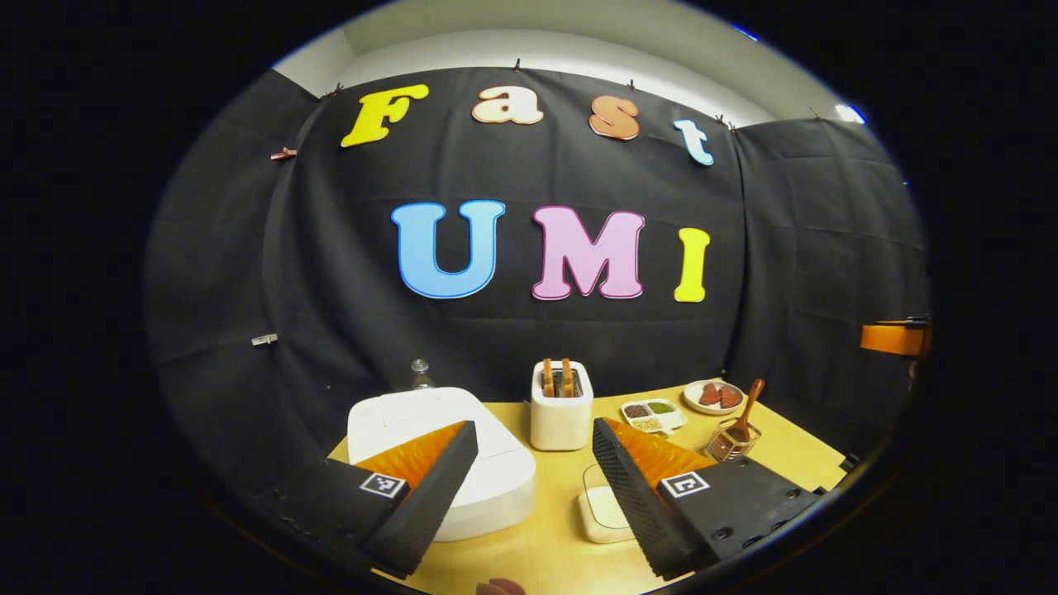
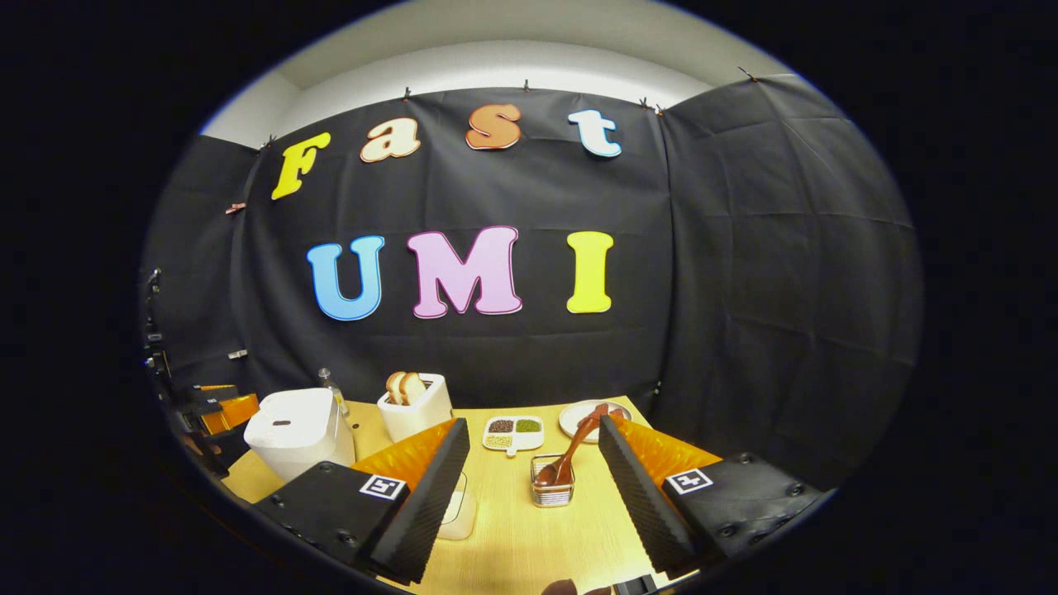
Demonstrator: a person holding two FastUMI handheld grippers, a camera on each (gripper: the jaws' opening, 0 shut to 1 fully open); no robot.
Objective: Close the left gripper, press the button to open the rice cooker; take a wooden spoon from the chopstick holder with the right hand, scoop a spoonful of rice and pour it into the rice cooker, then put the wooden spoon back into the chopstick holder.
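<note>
Left gripper view shows our left hand-held gripper [image 1: 533, 467] wide open, empty, above the shut cooker [image 1: 446, 450], since we judge pressing needs closed fingers.

A staged kitchen set inside a recording booth. Black cloth [image 2: 744, 273], clipped up along its top edge below a pale ceiling, walls in a light wooden table [image 2: 529, 537]. On the table stand household kitchen things: a white rice cooker [image 2: 297, 430] at 9 o'clock in the right gripper view, a white toaster [image 2: 417, 417] holding bread slices at 11 o'clock, a divided dish of grains [image 2: 514, 433] and a plate [image 2: 579, 421] at 12 o'clock, and a wire chopstick holder [image 2: 552, 489] with a wooden spoon [image 2: 570, 454] at centre.
</note>
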